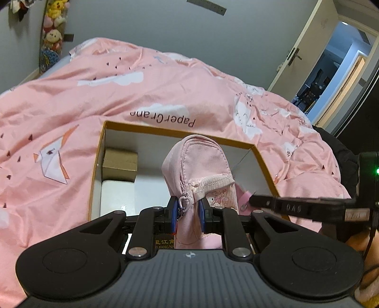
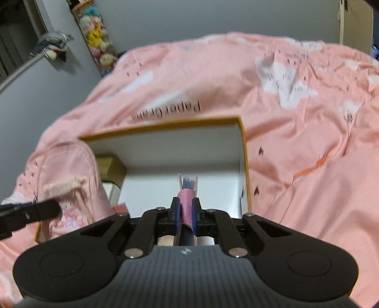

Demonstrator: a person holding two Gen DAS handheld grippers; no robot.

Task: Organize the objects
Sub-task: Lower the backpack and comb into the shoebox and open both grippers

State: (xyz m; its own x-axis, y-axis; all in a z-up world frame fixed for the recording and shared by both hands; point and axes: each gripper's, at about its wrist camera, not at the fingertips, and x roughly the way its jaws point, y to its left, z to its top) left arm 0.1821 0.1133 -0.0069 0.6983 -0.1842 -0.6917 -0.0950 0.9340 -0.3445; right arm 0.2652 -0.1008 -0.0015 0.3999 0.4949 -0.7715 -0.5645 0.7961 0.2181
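Note:
My left gripper (image 1: 188,214) is shut on a small pink backpack-shaped pouch (image 1: 201,165) and holds it upright over the open yellow-rimmed box (image 1: 175,133). The pouch also shows at the left in the right wrist view (image 2: 68,170). My right gripper (image 2: 186,214) is shut on a pink hairbrush with blue bristles (image 2: 187,192) and holds it over the right part of the same box (image 2: 244,154). The right gripper's finger (image 1: 296,208) reaches in beside the pouch in the left wrist view.
The box lies on a bed with a pink "Paper Crane" duvet (image 1: 165,83). Inside it are a brown cardboard box (image 1: 120,163) and a white item (image 1: 117,196). Plush toys (image 1: 53,21) hang on the wall. An open door (image 1: 331,64) is at the right.

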